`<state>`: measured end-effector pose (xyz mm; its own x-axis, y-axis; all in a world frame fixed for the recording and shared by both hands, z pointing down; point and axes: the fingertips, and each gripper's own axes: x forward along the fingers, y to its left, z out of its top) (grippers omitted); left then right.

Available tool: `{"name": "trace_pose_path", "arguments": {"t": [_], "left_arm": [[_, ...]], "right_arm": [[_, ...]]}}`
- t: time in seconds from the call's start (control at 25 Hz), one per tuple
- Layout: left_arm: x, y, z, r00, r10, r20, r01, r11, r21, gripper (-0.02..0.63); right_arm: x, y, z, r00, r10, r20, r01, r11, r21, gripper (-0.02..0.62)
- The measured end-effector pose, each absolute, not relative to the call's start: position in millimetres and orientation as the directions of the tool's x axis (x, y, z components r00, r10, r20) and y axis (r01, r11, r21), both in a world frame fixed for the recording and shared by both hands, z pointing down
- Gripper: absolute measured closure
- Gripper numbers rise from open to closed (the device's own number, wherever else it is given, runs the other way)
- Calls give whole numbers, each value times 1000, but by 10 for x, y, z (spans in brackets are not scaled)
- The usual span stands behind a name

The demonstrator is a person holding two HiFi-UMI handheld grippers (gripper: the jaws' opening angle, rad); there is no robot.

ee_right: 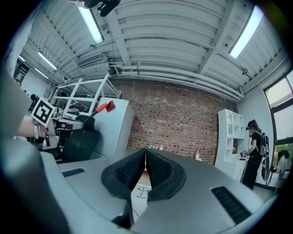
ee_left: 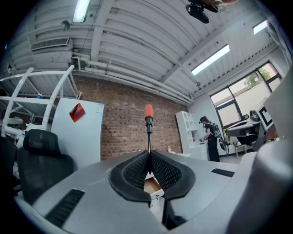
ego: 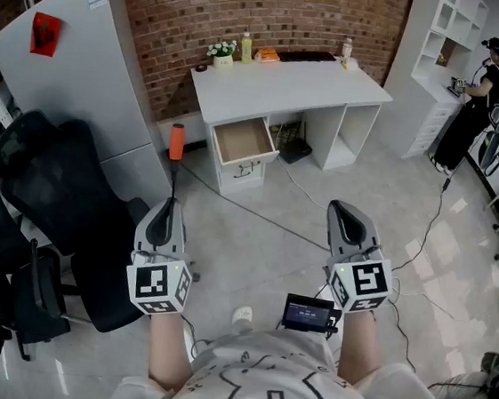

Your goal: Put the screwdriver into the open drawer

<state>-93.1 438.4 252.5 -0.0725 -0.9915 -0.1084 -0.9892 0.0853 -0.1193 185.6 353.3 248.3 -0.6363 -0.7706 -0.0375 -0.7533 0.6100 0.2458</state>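
My left gripper (ego: 171,201) is shut on the black shaft of a screwdriver (ego: 176,152), whose orange handle points away from me. In the left gripper view the screwdriver (ee_left: 148,125) stands straight up out of the closed jaws of the left gripper (ee_left: 149,154). The open drawer (ego: 243,142), wooden inside, hangs out of the white desk (ego: 280,86) ahead, beyond the screwdriver's handle. My right gripper (ego: 348,216) is shut with nothing in it; in the right gripper view the right gripper (ee_right: 145,155) has its pads pressed together.
A black office chair (ego: 53,199) stands close on the left by a grey cabinet (ego: 85,68). Bottles and a small plant (ego: 222,52) sit on the desk's back edge. Cables (ego: 322,193) cross the floor. A person (ego: 475,104) stands at white shelves at the far right.
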Motion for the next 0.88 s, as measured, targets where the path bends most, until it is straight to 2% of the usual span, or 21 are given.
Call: {"name": "trace_pose_path", "arguments": {"t": [0.48, 0.88], "left_arm": [[-1016, 4028, 2540, -30, -996, -90, -990, 41, -131, 586], [-1440, 3342, 2639, -18, -998, -68, -993, 26, -114, 586]], "right_arm": [[1727, 3250, 2486, -628, -778, -21, -758, 605, 243, 575], [1311, 2559, 2521, -615, -788, -4, -771, 601, 209, 575]]}}
